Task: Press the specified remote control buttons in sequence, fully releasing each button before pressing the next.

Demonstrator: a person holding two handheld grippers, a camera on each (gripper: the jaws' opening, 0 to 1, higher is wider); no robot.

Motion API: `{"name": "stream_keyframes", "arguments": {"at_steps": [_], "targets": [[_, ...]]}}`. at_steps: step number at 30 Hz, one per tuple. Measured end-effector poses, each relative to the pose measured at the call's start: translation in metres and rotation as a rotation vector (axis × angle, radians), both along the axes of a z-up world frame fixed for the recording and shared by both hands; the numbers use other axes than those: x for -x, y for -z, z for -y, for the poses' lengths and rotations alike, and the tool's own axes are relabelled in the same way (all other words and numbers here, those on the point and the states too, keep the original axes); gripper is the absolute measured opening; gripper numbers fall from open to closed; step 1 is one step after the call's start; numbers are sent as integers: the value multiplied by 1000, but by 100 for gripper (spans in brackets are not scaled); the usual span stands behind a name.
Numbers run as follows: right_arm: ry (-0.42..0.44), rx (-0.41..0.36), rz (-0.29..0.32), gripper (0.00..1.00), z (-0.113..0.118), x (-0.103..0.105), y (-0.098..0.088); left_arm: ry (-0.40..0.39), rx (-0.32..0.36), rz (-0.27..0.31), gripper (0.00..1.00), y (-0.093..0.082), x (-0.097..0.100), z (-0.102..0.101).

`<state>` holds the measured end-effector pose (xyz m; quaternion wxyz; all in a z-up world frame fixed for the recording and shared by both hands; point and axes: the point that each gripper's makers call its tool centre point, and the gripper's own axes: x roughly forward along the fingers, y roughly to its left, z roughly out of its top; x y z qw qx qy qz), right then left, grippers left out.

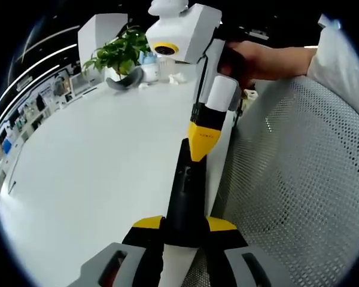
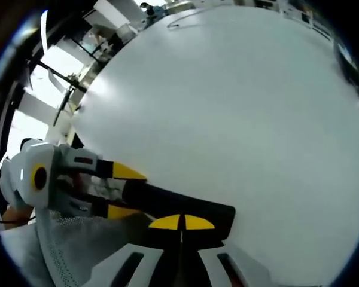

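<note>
A long black remote control (image 1: pixel 183 185) is clamped at its near end between the yellow tips of my left gripper (image 1: pixel 184 224), and it points away over the edge of the white table (image 1: pixel 96 155). My right gripper (image 1: pixel 201 140) comes down from above, its yellow tips together and resting on the remote's upper face. In the right gripper view, my right gripper (image 2: pixel 182 222) is shut with its tips on the remote (image 2: pixel 167 200), and my left gripper (image 2: pixel 124 191) holds the remote's other end from the left.
A white mesh chair (image 1: pixel 299 179) stands against the table edge on the right. A person's hand (image 1: pixel 263 60) holds the right gripper. A potted plant (image 1: pixel 119 54) and a grey object (image 1: pixel 124 81) sit at the table's far end.
</note>
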<state>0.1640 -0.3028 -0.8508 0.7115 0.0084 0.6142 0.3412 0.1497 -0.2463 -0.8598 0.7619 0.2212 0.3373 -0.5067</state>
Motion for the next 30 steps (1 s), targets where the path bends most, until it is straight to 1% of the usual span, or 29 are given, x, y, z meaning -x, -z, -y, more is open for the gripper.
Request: {"name": "stream_keyframes", "arguments": {"at_steps": [7,12,25,30], "targets": [[-7,18,-9,0,3,3,0,0,1,0,25,0,0,0],[8,22,-21,0,6,4,1,2,1,0,25,0,0,0],[18,32,-23,0,9,2,1,9,3,2,25,0,0,0],[16,47,-22,0,9,3,3,13,8,3,25,0,1,1]]}}
